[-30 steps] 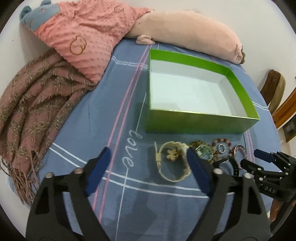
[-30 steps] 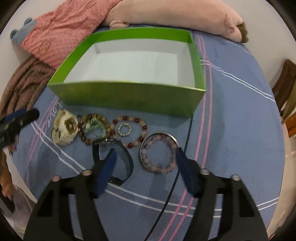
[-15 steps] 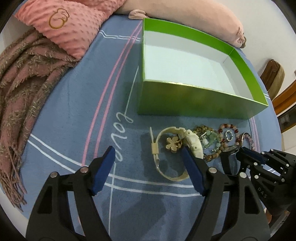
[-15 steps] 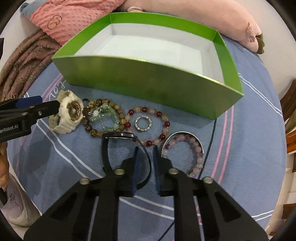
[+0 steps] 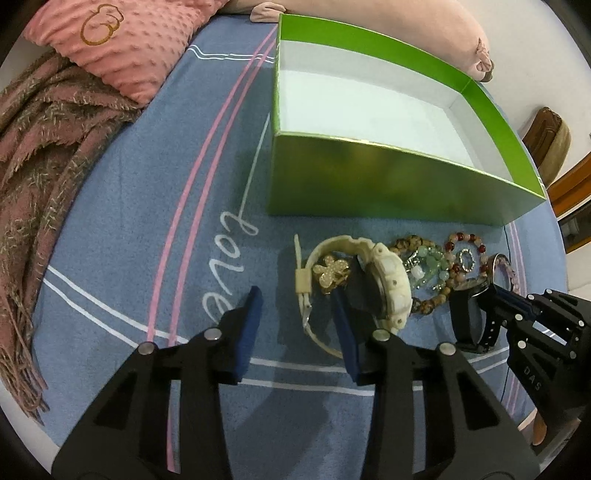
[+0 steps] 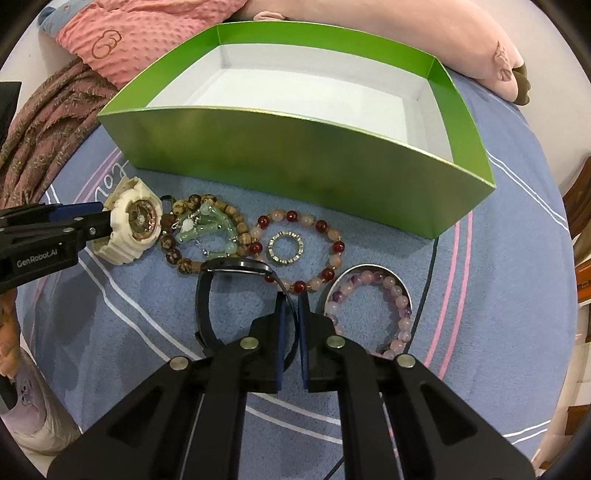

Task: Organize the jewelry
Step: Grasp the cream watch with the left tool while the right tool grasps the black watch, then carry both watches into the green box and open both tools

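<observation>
Down on the blue bedspread (image 5: 140, 206), your left gripper (image 5: 295, 325) has its jaws closing around the strap of the cream watch (image 5: 384, 284): one blue pad sits inside the strap's loop beside the watch case, the other stands outside it over bare cloth, and a gap shows between that outer pad and the strap, so the pads do not yet press on it. A small gold bear charm (image 5: 330, 271) lies inside that loop. Your right gripper (image 6: 290, 325) has its pads nearly together and pinched on the band of the black watch (image 6: 221, 273), which stands on edge just in front of the row of jewelry. That row lies along the near wall of the green box (image 6: 295, 162), which is open-topped with a white inside and nothing in it. From the cream watch, the row runs to a brown bead bracelet (image 6: 184, 258) with a jade-green piece (image 6: 210, 229) lying in it, then a red-and-pink bead bracelet (image 6: 325, 236) with a silver ring (image 6: 285, 247) inside it, then a pale purple bead bracelet (image 6: 395, 295) resting within a metal bangle (image 6: 369, 266). Beyond the box lie a pink plush pillow (image 5: 122, 40), a fringed brown-pink throw (image 5: 40, 147) and a long pink plush toy (image 6: 369, 26).
</observation>
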Motion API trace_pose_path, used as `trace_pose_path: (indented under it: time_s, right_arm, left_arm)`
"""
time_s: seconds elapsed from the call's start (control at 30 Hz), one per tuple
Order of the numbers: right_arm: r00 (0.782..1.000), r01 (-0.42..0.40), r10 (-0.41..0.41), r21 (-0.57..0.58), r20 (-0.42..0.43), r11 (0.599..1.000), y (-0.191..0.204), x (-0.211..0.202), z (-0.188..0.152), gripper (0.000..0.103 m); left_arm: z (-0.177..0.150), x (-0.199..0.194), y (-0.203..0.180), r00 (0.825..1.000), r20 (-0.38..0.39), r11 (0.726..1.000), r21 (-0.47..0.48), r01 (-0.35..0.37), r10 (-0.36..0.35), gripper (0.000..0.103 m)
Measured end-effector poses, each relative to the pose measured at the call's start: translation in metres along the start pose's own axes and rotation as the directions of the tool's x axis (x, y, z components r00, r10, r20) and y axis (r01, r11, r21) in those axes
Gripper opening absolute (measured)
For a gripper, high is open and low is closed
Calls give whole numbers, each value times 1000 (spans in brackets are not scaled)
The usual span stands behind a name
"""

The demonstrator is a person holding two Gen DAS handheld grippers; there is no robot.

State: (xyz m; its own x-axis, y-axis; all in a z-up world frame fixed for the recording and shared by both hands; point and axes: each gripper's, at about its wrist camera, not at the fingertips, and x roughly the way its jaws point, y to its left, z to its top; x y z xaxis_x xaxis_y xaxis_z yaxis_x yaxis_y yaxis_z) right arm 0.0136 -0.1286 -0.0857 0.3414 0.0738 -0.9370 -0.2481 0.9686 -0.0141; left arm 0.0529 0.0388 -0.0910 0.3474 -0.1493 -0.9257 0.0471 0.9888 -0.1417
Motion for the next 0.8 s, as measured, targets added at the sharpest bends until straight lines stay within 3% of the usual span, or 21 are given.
trace_pose_path:
  time_s: [0.03, 0.17, 0.3, 0.8]
  right_arm:
    - [1000, -1, 1, 0, -1, 1000, -1, 2, 0, 7]
    - [1000, 2, -2, -3, -4, 1000, 1, 5, 0, 7]
    - [1000, -5, 5, 5, -7, 1000, -1, 8, -1, 7]
    - [1000, 18, -17, -16, 10, 1000, 7, 2, -2, 7]
  left_arm:
    - [0, -1, 0, 1000, -2, 1000, -1, 10, -10, 38]
    - [-3, -2, -1, 999, -18, 999, -5, 46, -47, 15]
    - [-6, -8, 0, 998, -4, 998, -9, 60, -60, 9]
    - [-5, -3, -9, 999, -16, 999, 3, 36, -35, 7]
